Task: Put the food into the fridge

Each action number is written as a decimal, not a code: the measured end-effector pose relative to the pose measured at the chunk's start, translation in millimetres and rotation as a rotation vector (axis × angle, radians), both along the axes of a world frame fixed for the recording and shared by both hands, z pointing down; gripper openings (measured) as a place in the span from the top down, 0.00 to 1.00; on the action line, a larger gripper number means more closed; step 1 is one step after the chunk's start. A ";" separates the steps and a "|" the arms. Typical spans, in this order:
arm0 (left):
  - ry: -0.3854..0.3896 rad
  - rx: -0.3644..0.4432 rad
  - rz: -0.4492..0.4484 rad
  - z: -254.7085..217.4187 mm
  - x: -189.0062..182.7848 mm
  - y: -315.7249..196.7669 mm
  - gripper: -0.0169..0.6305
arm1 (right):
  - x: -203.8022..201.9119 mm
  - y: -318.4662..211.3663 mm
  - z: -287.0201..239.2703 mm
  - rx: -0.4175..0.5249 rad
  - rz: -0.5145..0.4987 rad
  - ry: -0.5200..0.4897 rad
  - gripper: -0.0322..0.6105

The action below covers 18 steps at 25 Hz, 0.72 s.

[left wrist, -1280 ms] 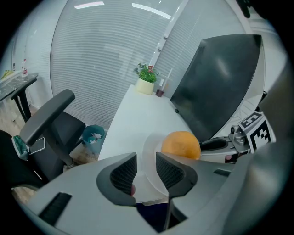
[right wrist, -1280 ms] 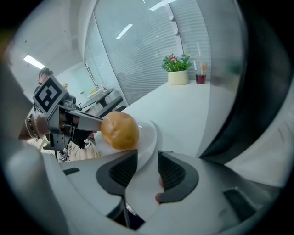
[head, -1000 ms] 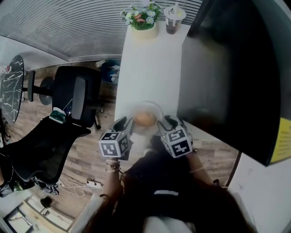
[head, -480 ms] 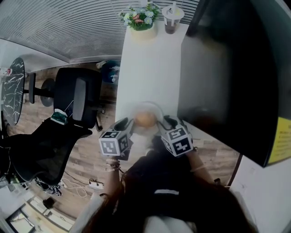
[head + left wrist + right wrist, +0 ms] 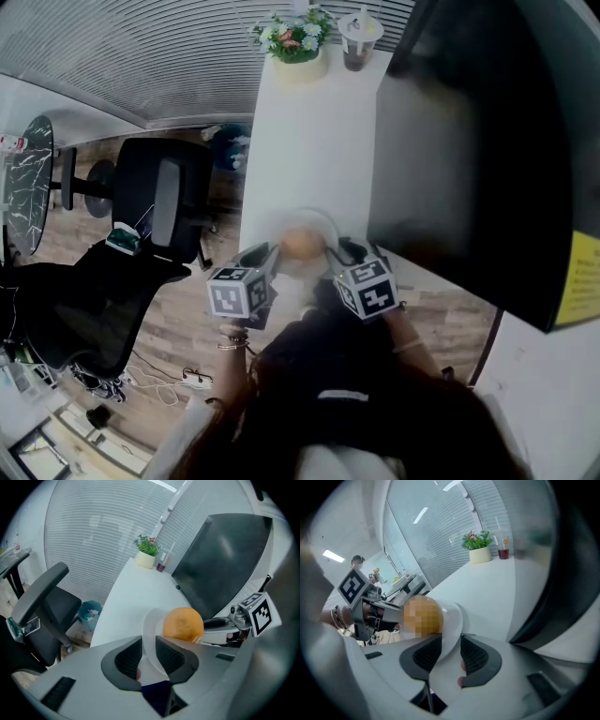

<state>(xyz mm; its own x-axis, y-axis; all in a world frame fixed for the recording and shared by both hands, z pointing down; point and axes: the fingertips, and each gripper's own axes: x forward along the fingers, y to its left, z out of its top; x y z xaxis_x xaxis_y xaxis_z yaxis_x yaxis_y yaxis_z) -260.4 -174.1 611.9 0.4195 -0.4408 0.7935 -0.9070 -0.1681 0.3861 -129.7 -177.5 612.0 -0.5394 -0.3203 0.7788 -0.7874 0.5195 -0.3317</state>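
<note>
A white plate (image 5: 319, 223) with an orange (image 5: 298, 244) on it sits at the near end of the white table (image 5: 309, 141). My left gripper (image 5: 263, 255) is at the plate's left rim and my right gripper (image 5: 343, 251) at its right rim. In the left gripper view, the plate (image 5: 150, 626) rim runs between the closing jaws of the left gripper (image 5: 149, 656), beside the orange (image 5: 183, 624). The right gripper view shows the plate (image 5: 453, 623) rim between the right gripper (image 5: 451, 656) jaws, which are also closing. Neither pair of pads visibly presses on it.
A big black appliance (image 5: 469, 141) stands on the table's right side, close to the plate. At the far end are a flower pot (image 5: 298, 42) and a cup with a dark drink (image 5: 357, 42). Black office chairs (image 5: 159, 202) stand on the wooden floor to the left.
Both grippers have edged slightly closer around the plate's rim. The plate and orange have stayed where they were.
</note>
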 end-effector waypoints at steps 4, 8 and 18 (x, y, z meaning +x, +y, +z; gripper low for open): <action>0.002 0.007 -0.005 0.2 0.1 -2.3 0.83 | 0.0 -1.8 1.3 0.000 0.011 0.002 0.76; 0.016 0.032 -0.031 -5.3 0.2 -6.3 0.85 | 1.7 -2.3 1.6 0.009 0.027 0.009 0.79; -0.008 0.044 -0.015 -10.5 -0.2 -2.2 0.87 | 5.7 -3.6 -5.2 0.019 0.090 -0.018 0.82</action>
